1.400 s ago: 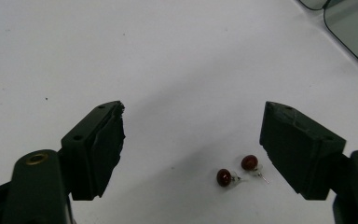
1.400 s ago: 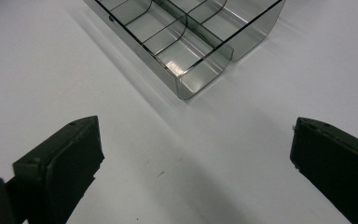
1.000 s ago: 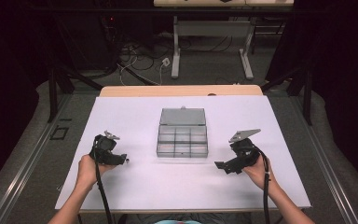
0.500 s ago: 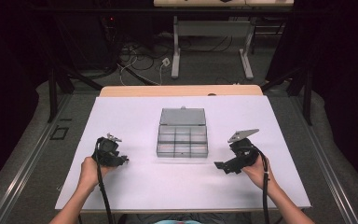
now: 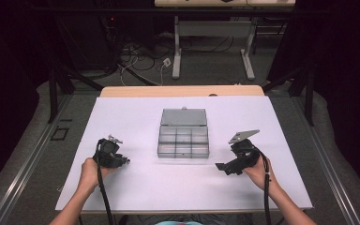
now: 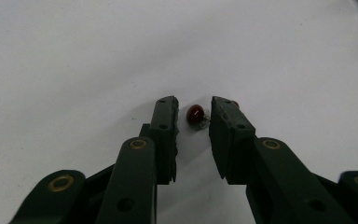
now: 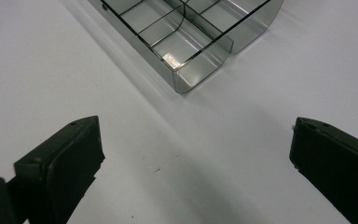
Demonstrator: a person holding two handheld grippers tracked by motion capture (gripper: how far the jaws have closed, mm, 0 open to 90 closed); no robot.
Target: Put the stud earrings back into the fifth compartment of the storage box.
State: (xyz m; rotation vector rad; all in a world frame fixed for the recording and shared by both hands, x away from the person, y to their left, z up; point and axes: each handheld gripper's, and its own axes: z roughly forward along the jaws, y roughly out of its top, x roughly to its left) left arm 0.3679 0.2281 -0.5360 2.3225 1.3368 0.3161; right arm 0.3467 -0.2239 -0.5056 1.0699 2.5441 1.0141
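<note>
Closing in on a pickup, I have my left gripper (image 6: 193, 114) set low over the white table cover (image 5: 136, 187) with a small red bulb (image 6: 196, 113) lying between its tips; the jaws have just been narrowing around it, but I see slivers of white on both sides of the bulb, so I read the pads as not yet pressing, bulb unheld. A second reddish bit peeks out behind the right-hand jaw in the left gripper view, too hidden to name. In the high view the left gripper (image 5: 122, 161) sits left of the clear compartment box (image 5: 183, 140), well apart from it. The box stands mid-table with its lid (image 5: 183, 117) flipped back, and its cells look empty as far as I can tell, so my judgement is early stage: nothing sorted yet, first grasp about to finish, then lift, carry over and drop into a cell all left to do. My right gripper (image 5: 221, 166) rests on the table right of the box, jaws spread wide with nothing between them; the right gripper view has the near corner of the box (image 7: 191, 70) ahead of it. Surface is a plain white sheet over a wood-edged table (image 5: 183, 90), matte, a few faint specks. Room is dark, black curtains at the sides, a tangle of cables (image 5: 136, 56) on the floor behind, a second table's legs (image 5: 178, 51) beyond.
</note>
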